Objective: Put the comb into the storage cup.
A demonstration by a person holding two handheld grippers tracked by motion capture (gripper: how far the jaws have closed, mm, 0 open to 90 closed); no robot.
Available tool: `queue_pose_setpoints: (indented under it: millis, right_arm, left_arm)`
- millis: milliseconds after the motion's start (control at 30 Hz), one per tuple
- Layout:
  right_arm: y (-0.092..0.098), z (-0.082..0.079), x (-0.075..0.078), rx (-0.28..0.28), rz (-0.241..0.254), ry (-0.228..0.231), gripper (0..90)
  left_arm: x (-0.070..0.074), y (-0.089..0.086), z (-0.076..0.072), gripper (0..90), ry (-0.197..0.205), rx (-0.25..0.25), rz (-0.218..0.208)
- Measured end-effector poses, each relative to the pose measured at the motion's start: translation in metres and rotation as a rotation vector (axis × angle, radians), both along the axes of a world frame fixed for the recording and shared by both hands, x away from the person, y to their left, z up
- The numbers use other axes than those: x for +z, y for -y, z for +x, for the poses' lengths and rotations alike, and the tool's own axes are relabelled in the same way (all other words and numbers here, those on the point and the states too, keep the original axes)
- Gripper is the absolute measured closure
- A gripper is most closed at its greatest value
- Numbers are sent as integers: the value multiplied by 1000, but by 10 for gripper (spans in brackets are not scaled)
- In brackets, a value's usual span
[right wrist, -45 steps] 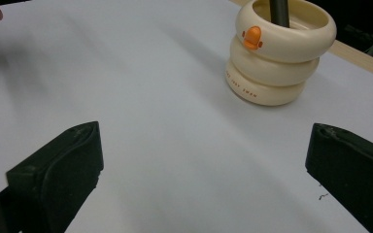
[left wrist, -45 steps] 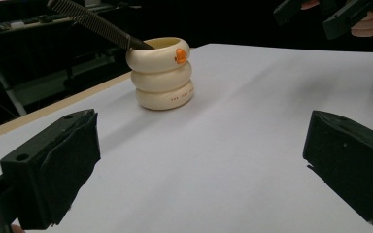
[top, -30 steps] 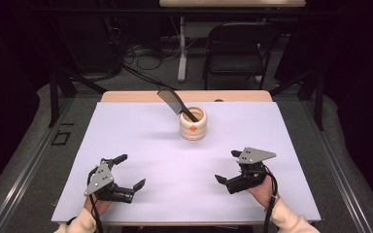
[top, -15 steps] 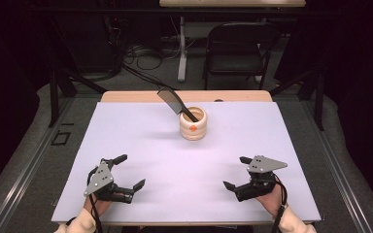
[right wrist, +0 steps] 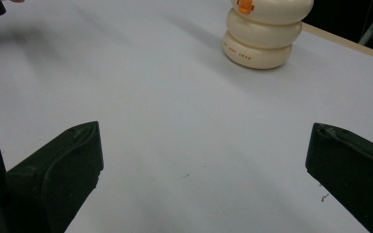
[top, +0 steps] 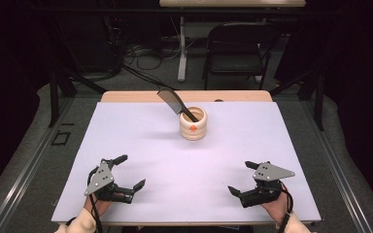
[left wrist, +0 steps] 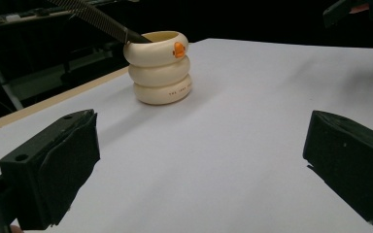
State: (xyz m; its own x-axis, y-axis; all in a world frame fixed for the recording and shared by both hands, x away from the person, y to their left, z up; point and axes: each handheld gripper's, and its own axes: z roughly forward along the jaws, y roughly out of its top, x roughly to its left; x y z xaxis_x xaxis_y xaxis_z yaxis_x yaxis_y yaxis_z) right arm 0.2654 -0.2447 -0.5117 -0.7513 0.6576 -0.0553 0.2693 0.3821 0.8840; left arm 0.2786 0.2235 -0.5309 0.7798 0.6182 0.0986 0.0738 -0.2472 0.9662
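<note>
High view: table (top: 126, 145) sheet evenly bright, pale lilac cast, no glare; surroundings beyond all edges near black. Light from overhead. Cup (top: 193, 124) throws faint soft shadow toward far left corner. Picture soft, low detail. Left gripper view: cup (left wrist: 160, 68) fairly sharp, near jaws soft; diffuse shadow smudge near far right edge. Right gripper view: jaws blurred, soft shadow streak top left, sheet slightly grainy.
</note>
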Motion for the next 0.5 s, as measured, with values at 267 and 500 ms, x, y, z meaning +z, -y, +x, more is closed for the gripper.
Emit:
queue_pose_setpoints:
  millis: [267, 500]
  right_arm:
    - [4, -9, 1, -3, 22, 19, 0]
    - [5, -7, 0, -1, 16, 17, 0]
  left_arm:
    - [0, 0, 0, 0, 2, -3, 3]
    - [0, -1, 1, 0, -13, 1, 4]
